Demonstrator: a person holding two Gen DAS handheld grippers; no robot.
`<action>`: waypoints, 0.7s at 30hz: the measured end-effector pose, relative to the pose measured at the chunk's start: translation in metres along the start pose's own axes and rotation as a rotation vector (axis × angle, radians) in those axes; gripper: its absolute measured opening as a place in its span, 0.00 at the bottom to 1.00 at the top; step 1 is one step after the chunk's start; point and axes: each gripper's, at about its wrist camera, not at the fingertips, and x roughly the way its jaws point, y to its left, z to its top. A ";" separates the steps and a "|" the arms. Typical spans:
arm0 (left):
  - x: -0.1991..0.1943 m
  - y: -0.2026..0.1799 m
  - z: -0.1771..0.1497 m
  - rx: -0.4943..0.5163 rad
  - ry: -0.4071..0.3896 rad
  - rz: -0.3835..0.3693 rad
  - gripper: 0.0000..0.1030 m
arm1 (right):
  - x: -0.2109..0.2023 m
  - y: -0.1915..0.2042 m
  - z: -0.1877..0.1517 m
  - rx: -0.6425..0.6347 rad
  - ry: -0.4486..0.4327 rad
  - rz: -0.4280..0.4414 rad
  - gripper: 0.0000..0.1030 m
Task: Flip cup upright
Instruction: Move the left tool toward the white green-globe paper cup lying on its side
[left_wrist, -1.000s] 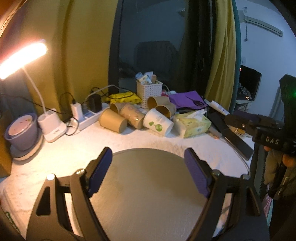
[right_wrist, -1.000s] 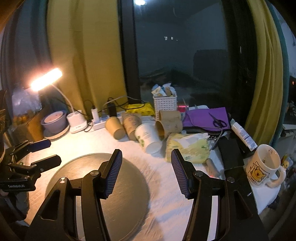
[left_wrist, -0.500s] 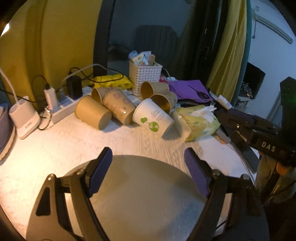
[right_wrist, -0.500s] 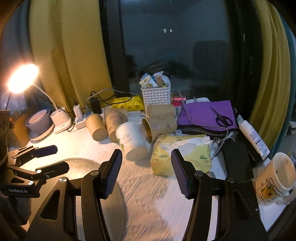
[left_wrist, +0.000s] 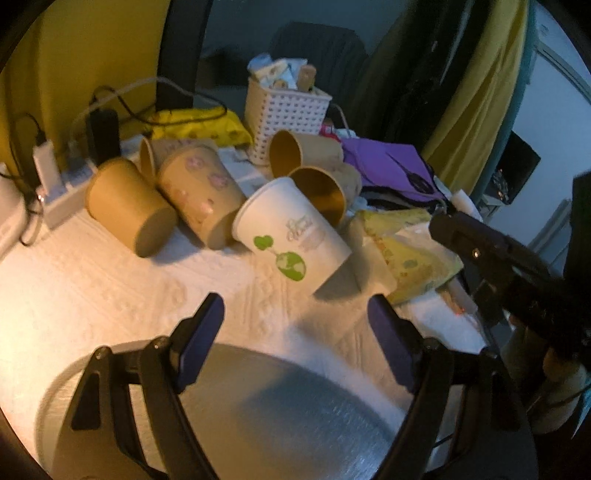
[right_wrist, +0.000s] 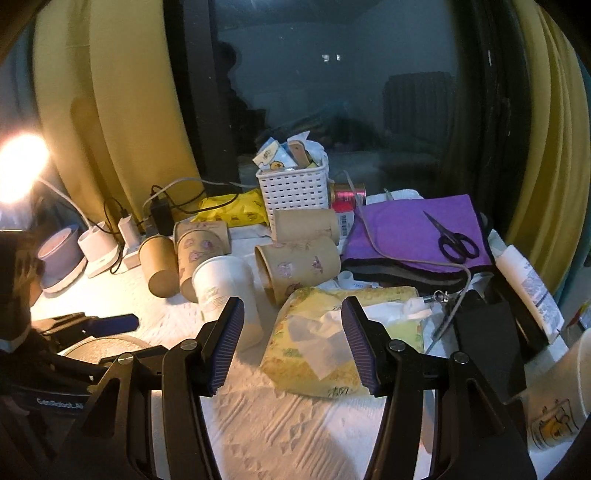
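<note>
Several paper cups lie on their sides on the white cloth. A white cup with a green globe print (left_wrist: 295, 236) (right_wrist: 225, 288) lies nearest, base toward me. Brown cups lie around it: a plain one (left_wrist: 129, 206) (right_wrist: 159, 266), a flower-printed one (left_wrist: 201, 195) (right_wrist: 201, 254), and two with mouths facing me (left_wrist: 321, 192) (right_wrist: 295, 267). My left gripper (left_wrist: 295, 332) is open and empty, just short of the white cup. My right gripper (right_wrist: 291, 332) is open and empty, over the tissue pack (right_wrist: 332, 343), with the white cup at its left finger.
A round grey disc (left_wrist: 258, 413) (right_wrist: 99, 345) lies under the left gripper. A white basket (right_wrist: 293, 188), power strip (left_wrist: 62, 192), purple cloth with scissors (right_wrist: 417, 232), lamp (right_wrist: 22, 166) and a mug (right_wrist: 554, 402) at the right crowd the table.
Both grippers have moved forward toward the cups, which now look larger and closer. The left one has left most of the grey disc behind. Both stay open.
</note>
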 end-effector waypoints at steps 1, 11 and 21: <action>0.004 0.000 0.002 -0.010 0.005 -0.002 0.79 | 0.002 -0.002 0.000 0.001 0.001 0.001 0.56; 0.041 0.001 0.023 -0.117 0.033 -0.020 0.79 | 0.018 -0.024 0.009 0.026 0.001 -0.010 0.56; 0.075 0.017 0.033 -0.281 0.094 -0.069 0.79 | 0.020 -0.032 0.010 0.034 0.013 -0.011 0.56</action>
